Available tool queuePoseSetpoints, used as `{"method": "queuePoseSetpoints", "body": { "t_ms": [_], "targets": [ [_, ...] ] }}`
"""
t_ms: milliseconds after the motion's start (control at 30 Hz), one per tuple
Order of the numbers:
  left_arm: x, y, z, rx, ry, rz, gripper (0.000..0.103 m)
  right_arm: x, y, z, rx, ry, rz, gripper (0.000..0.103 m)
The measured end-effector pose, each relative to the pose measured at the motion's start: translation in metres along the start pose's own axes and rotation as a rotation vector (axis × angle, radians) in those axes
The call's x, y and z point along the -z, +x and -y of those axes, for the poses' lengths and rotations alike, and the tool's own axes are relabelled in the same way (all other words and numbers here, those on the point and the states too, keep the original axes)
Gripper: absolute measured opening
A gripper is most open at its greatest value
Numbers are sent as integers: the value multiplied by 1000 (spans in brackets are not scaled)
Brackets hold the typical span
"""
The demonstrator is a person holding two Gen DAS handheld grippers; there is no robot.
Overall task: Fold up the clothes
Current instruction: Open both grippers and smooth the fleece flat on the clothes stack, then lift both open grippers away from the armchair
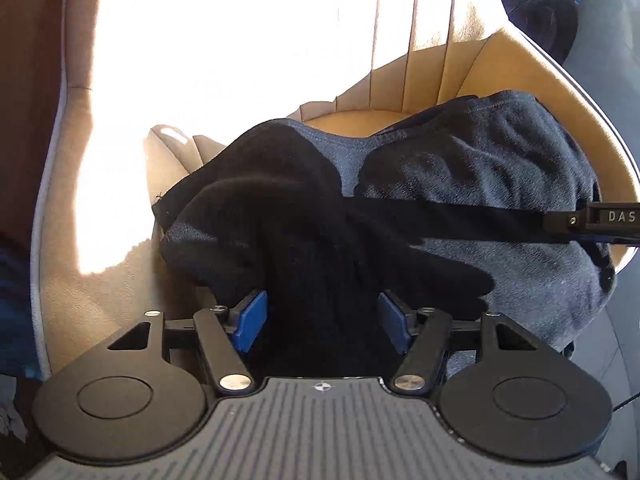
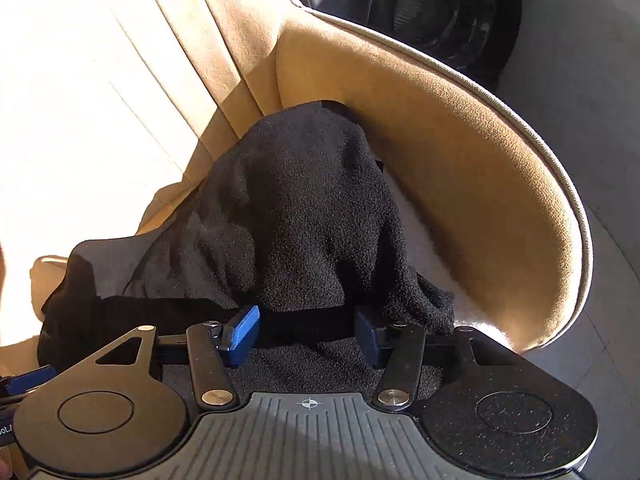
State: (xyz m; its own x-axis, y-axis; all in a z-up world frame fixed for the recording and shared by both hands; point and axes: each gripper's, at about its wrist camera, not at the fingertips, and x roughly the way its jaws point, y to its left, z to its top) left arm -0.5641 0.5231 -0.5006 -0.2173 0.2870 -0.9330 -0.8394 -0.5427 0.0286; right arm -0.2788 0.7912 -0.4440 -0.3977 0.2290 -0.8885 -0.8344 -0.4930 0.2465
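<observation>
A black fleece garment [image 1: 460, 184] lies bunched on the seat of a tan armchair [image 1: 496, 64]. My left gripper [image 1: 322, 320] is open, its blue pads [image 1: 250, 320] wide apart with a dark fold of the garment between them. My right gripper [image 2: 306, 334] is also open, its blue pads [image 2: 244, 334] spread on either side of a raised hump of the same garment [image 2: 304, 208]. The right gripper's black body shows at the right edge of the left wrist view [image 1: 600, 220]. Whether either gripper's pads touch the cloth I cannot tell.
The armchair's curved padded back and pale piped rim [image 2: 552, 184] wrap around the garment on the right. Bright sunlight washes out the seat cushion [image 1: 240, 40]. A dark round object [image 2: 440, 12] stands on the grey floor behind the chair.
</observation>
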Motion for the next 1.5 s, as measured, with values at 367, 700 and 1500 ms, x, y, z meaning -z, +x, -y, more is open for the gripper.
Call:
{"method": "queuePoseSetpoints", "body": {
  "t_ms": [367, 700, 1500],
  "targets": [
    [-7, 3, -3, -26, -110, -61, 74, -18, 24, 4, 72, -90, -24, 63],
    [-29, -65, 32, -31, -143, -3, 97, -1, -49, -6, 72, -95, -25, 102],
    [39, -197, 59, 52, -191, -89, 102, 40, -219, -12, 102, -138, 2, 102]
  ]
}}
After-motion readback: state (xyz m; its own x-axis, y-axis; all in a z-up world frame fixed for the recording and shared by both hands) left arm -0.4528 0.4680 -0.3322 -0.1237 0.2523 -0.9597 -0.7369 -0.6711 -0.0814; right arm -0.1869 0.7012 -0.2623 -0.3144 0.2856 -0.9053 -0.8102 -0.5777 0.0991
